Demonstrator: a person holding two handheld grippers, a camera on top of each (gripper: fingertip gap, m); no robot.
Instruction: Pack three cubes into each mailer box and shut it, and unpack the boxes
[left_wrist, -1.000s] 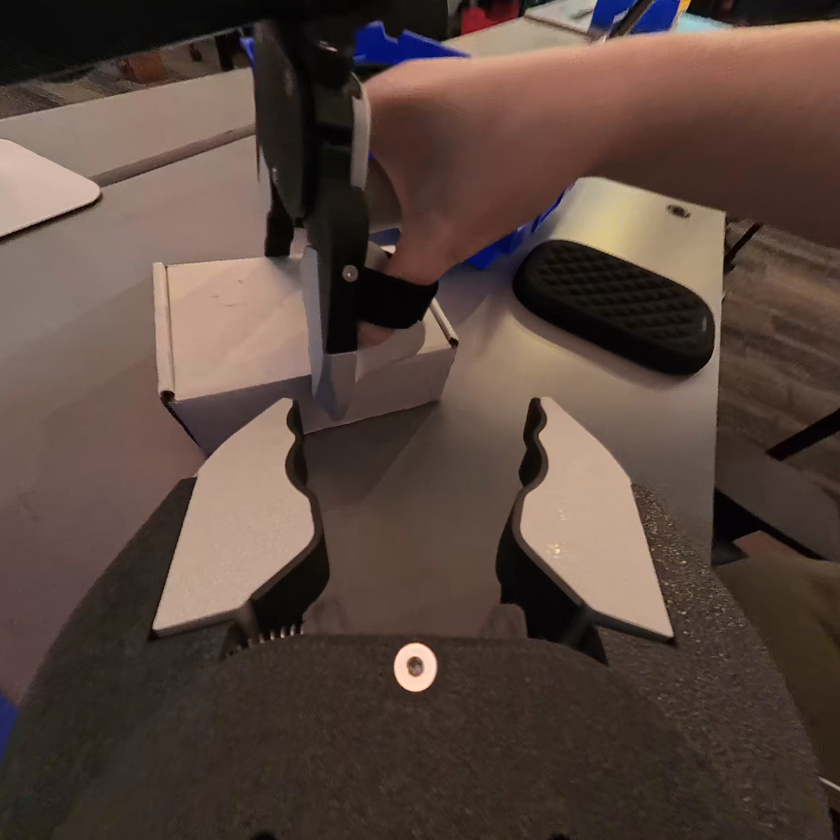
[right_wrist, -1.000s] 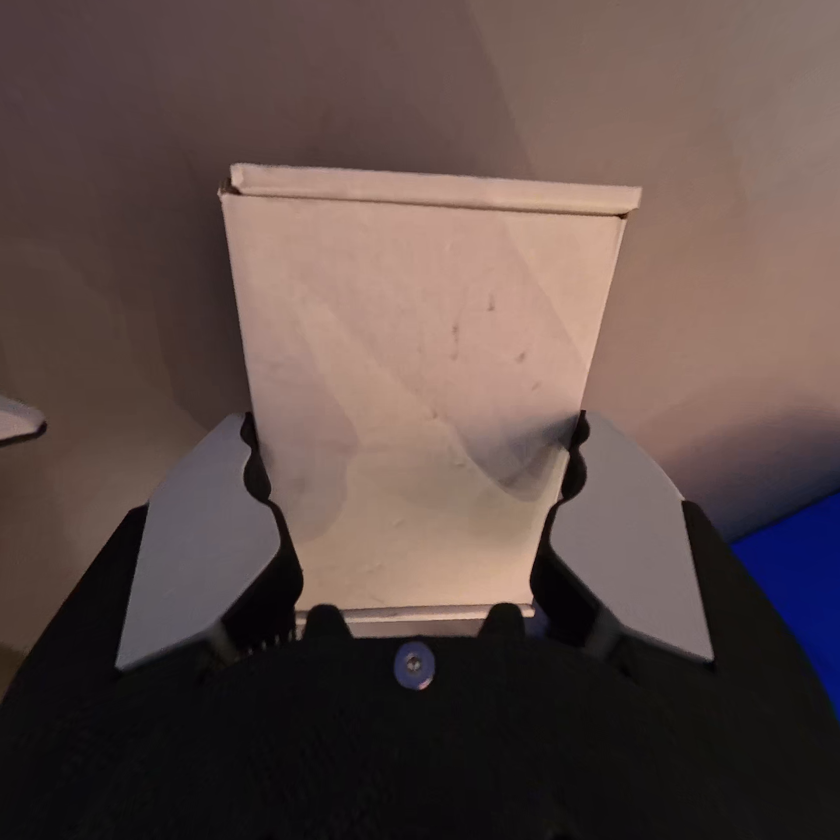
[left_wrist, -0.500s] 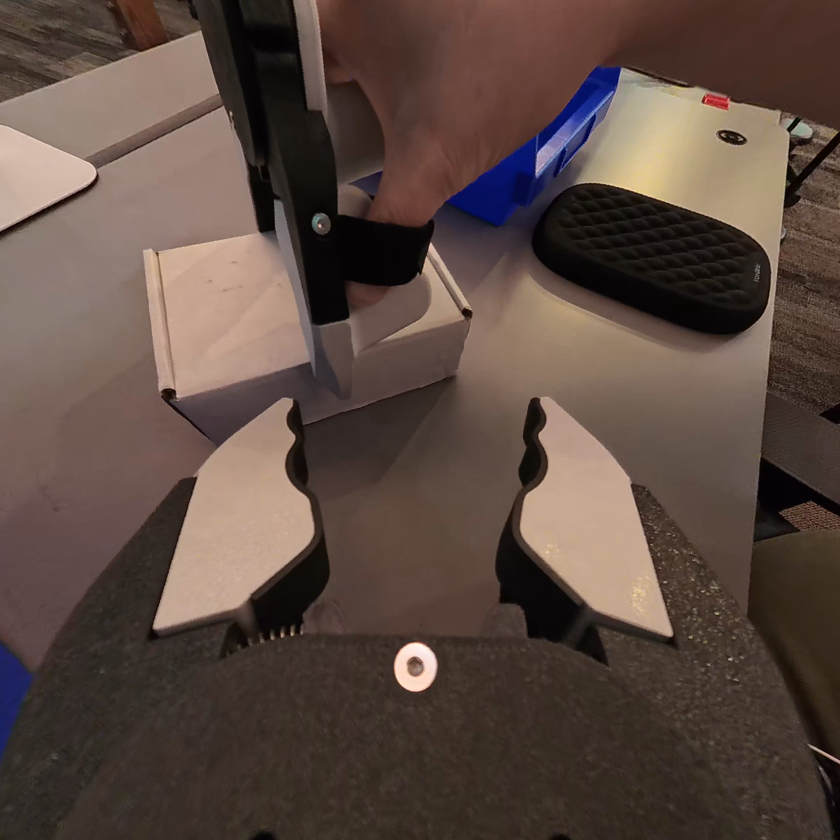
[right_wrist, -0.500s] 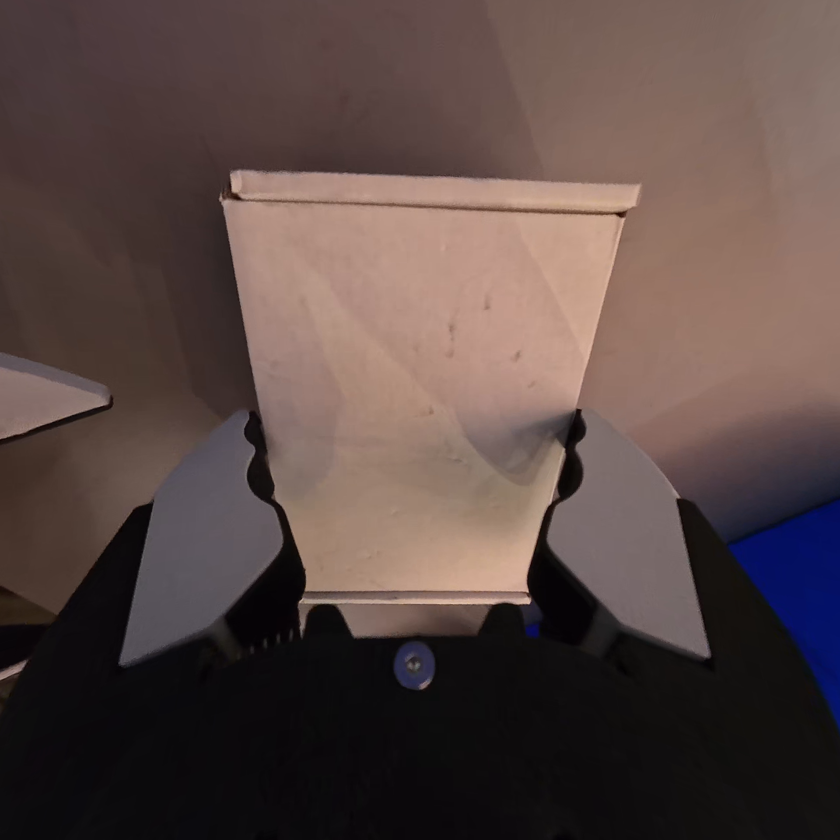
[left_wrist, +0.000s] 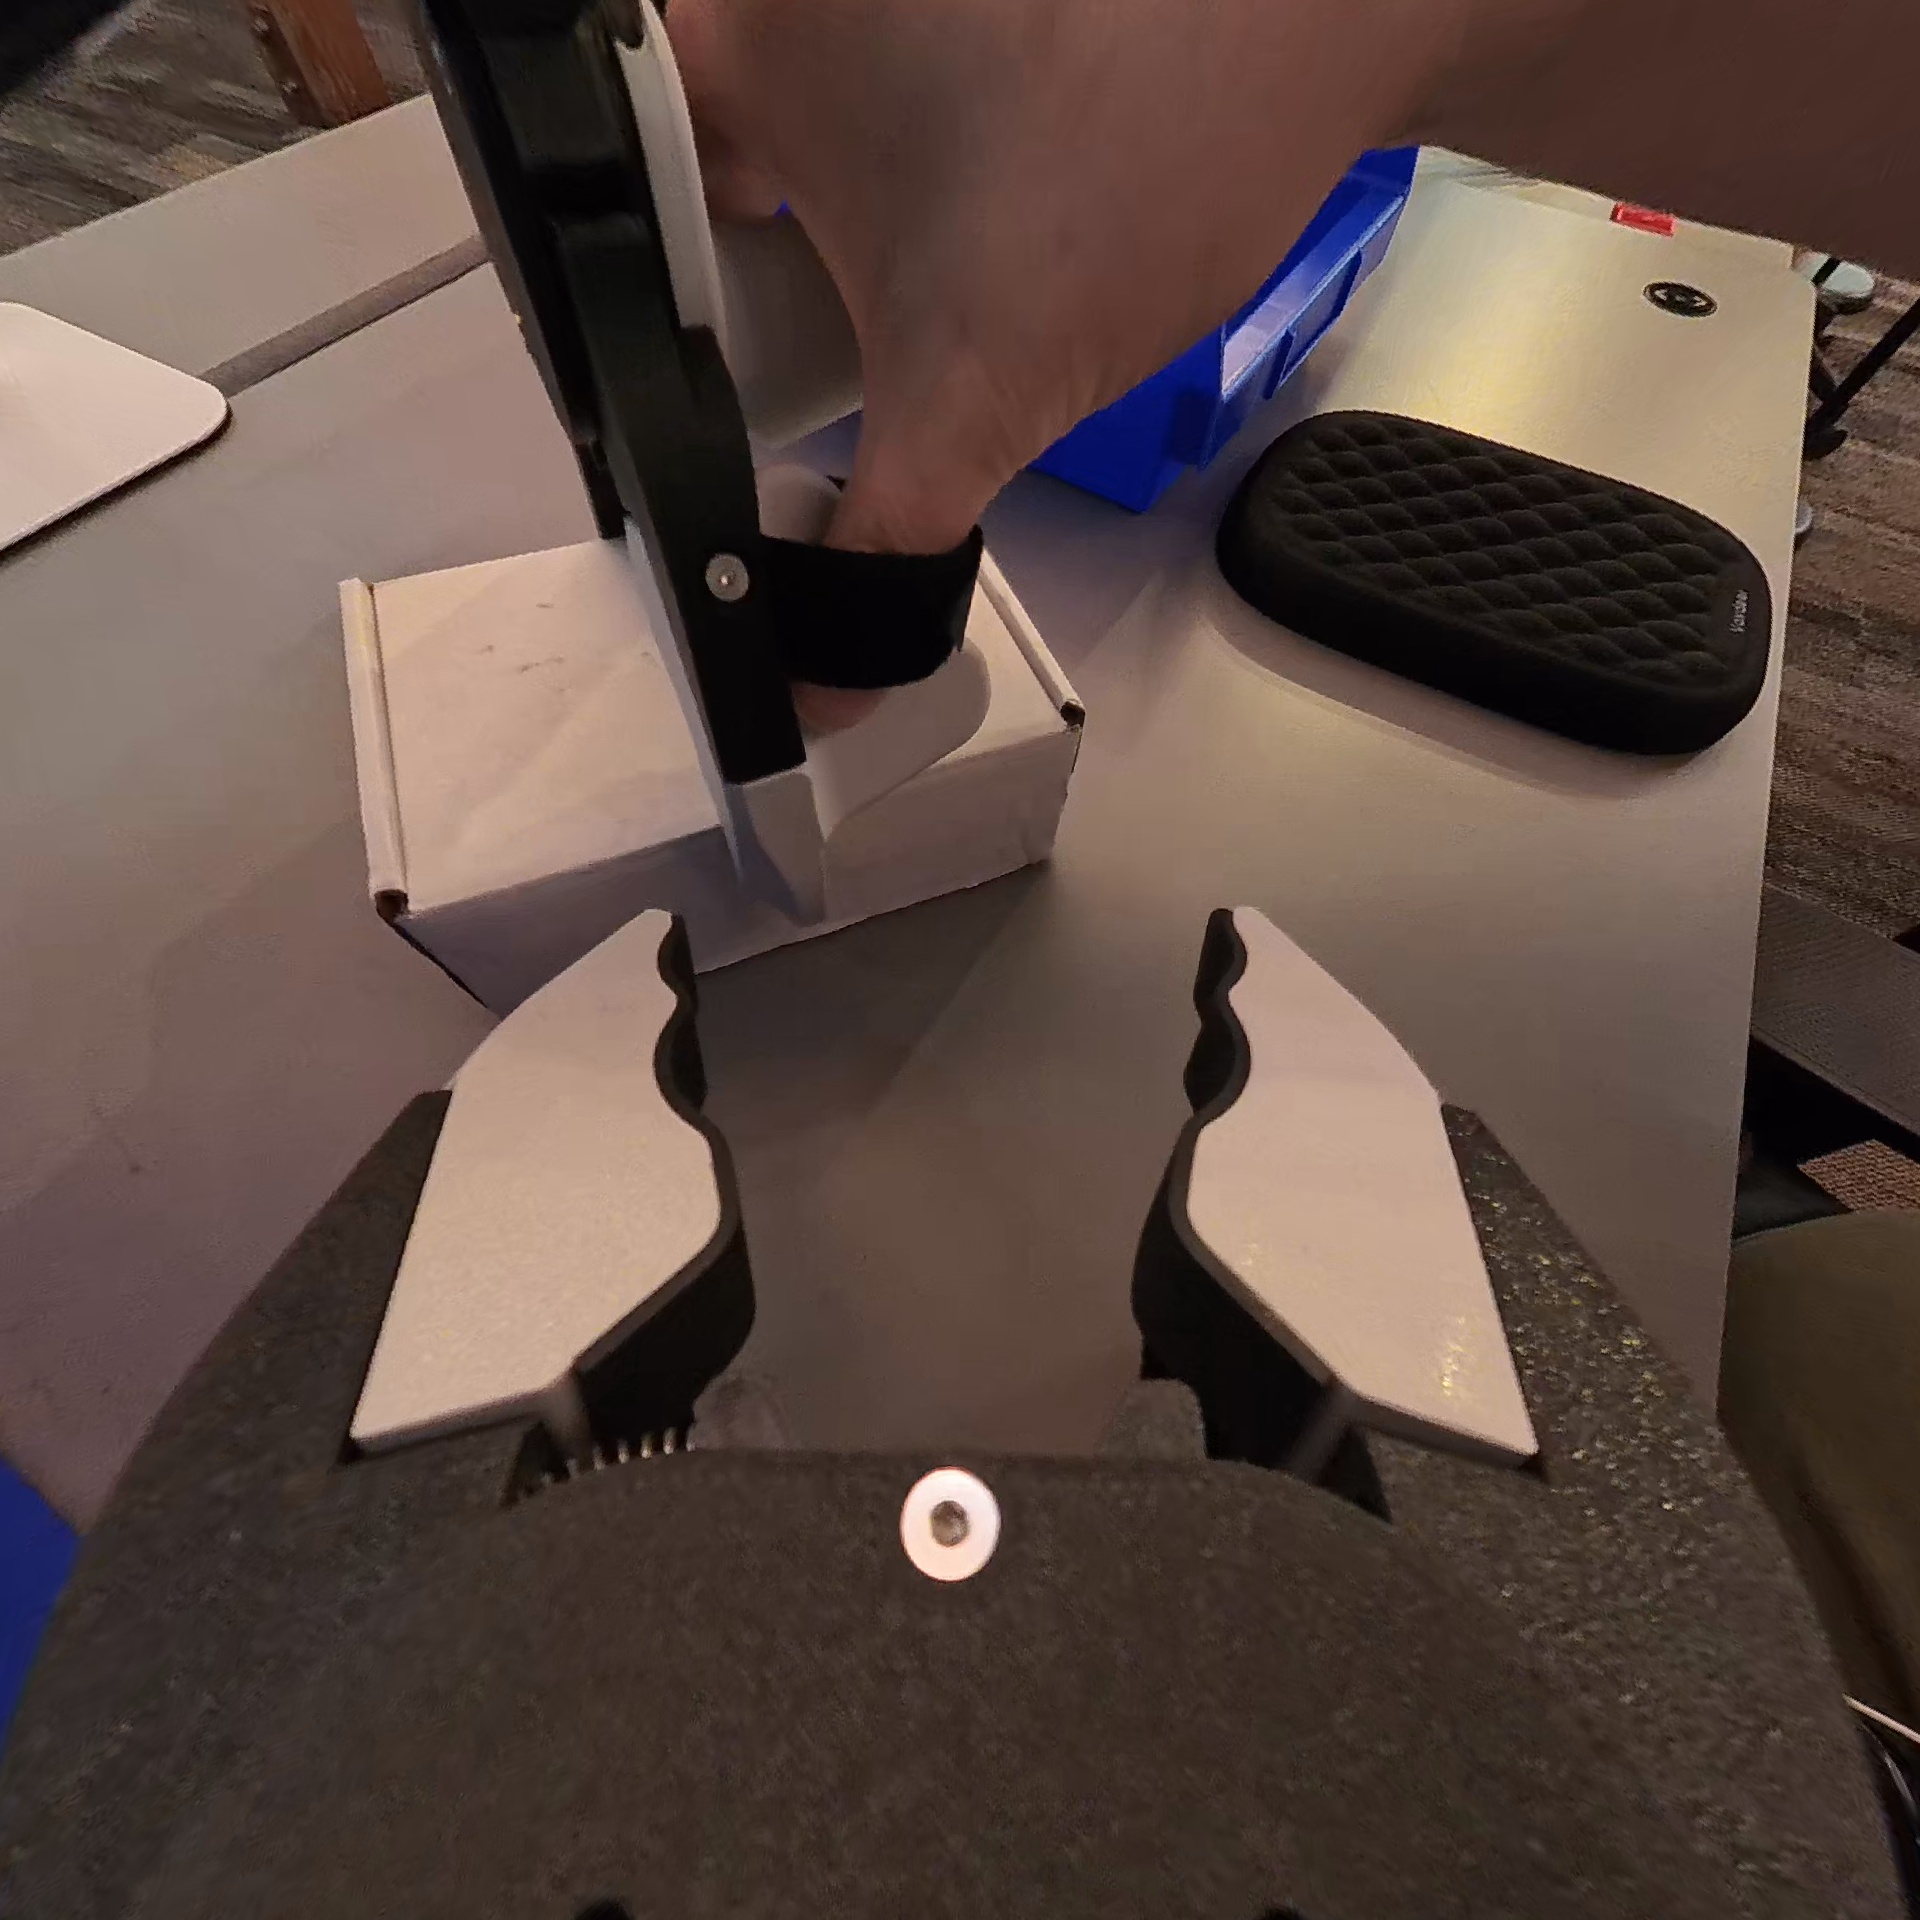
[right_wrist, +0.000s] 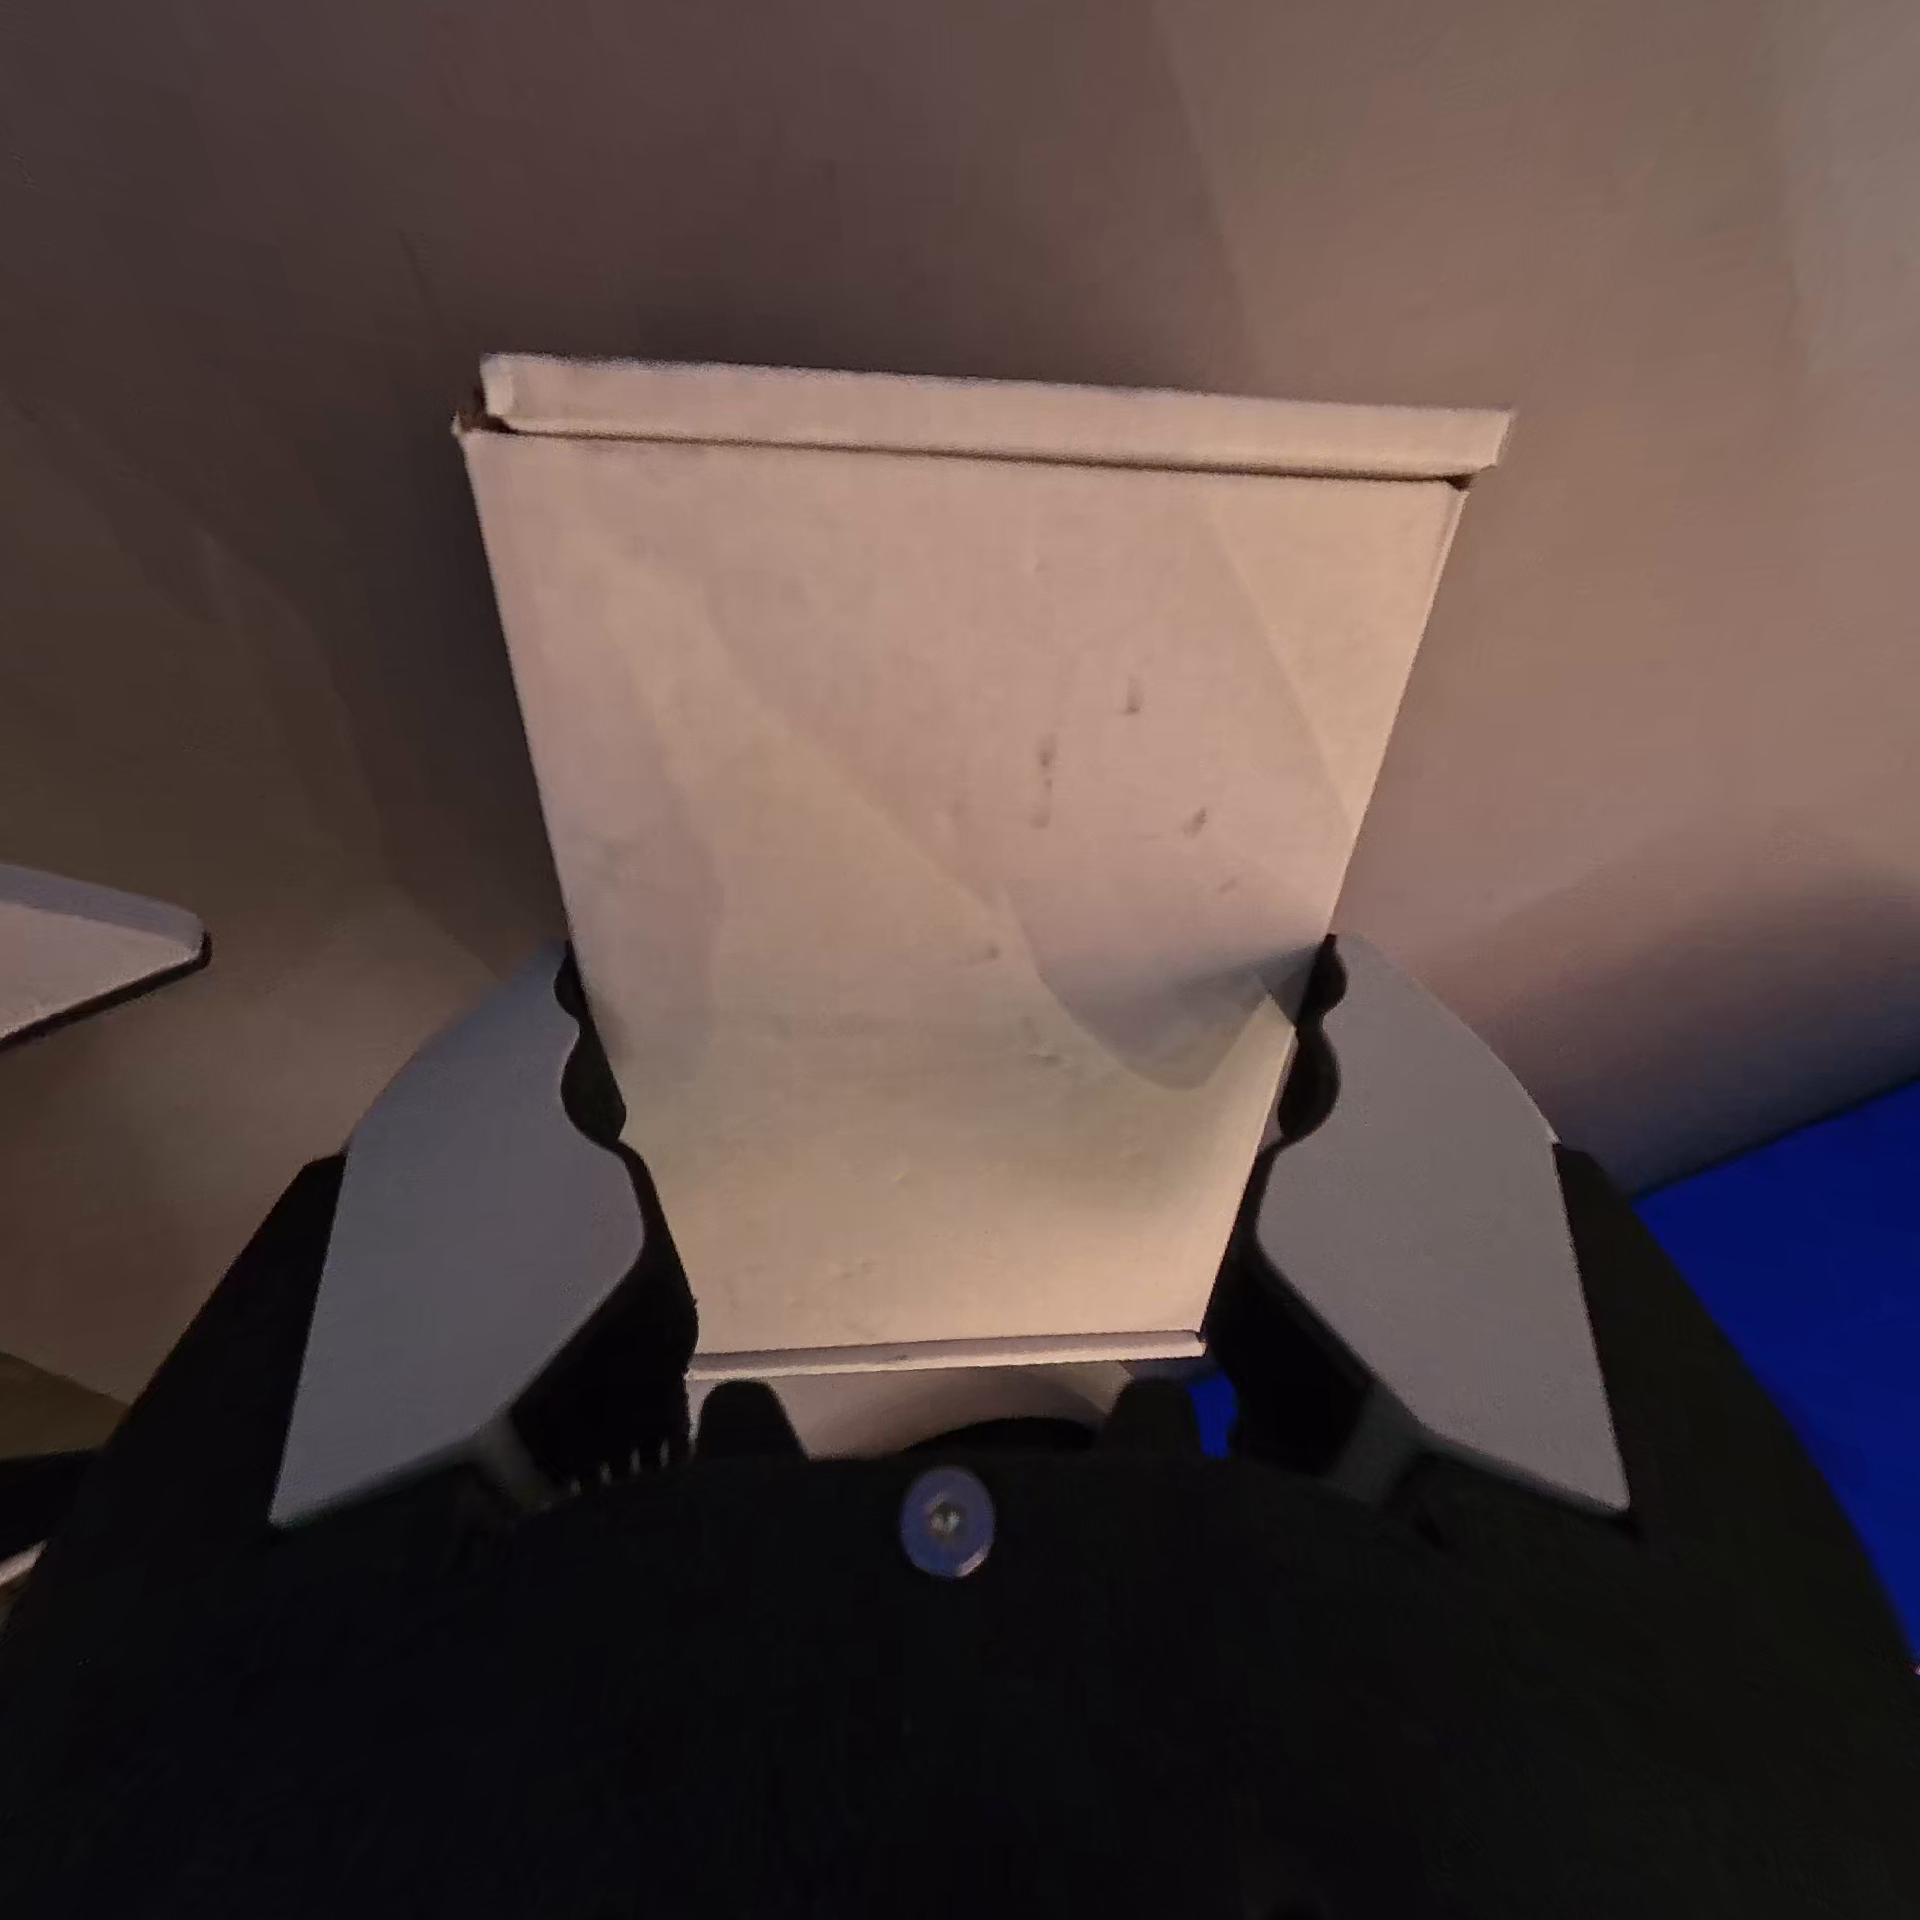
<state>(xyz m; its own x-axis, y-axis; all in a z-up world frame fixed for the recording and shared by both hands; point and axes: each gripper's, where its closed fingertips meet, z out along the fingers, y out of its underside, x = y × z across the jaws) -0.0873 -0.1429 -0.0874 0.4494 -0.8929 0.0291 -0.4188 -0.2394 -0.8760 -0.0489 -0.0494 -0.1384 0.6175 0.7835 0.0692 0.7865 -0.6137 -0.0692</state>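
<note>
A closed white mailer box (left_wrist: 540, 727) sits on the grey table (left_wrist: 1299, 831). My right gripper (right_wrist: 951, 987) comes down on it from above, held by a person's hand (left_wrist: 987, 260). Its fingers (right_wrist: 468, 1195) press on two opposite sides of the box (right_wrist: 956, 831), and one fingertip (left_wrist: 779, 842) reaches down the near face. My left gripper (left_wrist: 940, 935) is open and empty, low over the table just in front of the box. No cubes are in view.
A blue bin (left_wrist: 1247, 353) stands behind the box and also shows in the right wrist view (right_wrist: 1766, 1247). A black quilted pad (left_wrist: 1496, 582) lies to the right and a white flat pad (left_wrist: 94, 416) at the far left. The table edge runs along the right.
My left gripper has moved a little closer to the box, and one of its fingers now shows at the left edge of the right wrist view. The right gripper stays on the box.
</note>
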